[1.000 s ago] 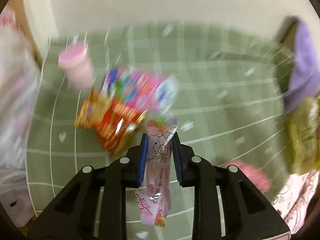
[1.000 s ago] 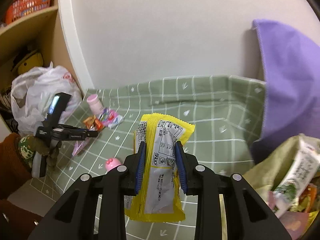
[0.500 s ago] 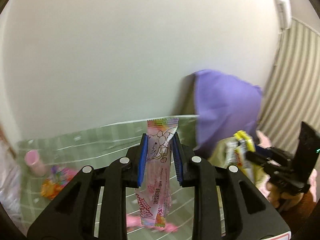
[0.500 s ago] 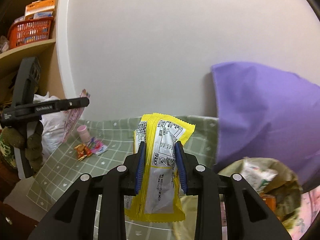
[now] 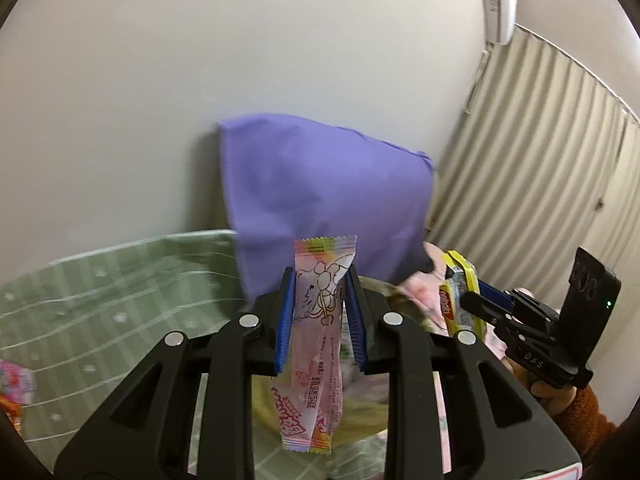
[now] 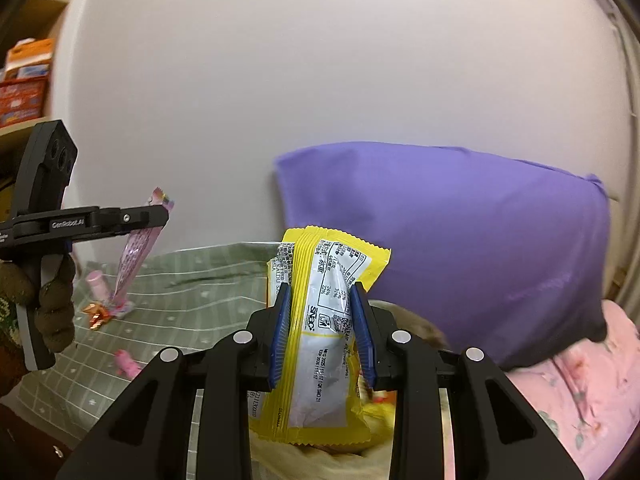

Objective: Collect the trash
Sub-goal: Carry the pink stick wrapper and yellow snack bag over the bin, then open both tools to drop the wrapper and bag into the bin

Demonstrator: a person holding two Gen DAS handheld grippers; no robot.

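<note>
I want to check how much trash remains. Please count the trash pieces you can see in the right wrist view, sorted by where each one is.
Held in grippers: 2 (yellow wrapper, pink wrapper)
Lying on the green cloth: 3 (pink bottle, orange wrapper, small pink piece)
Total: 5

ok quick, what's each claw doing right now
Left claw: closed on the pink wrapper.
Right claw: closed on the yellow wrapper.
</note>
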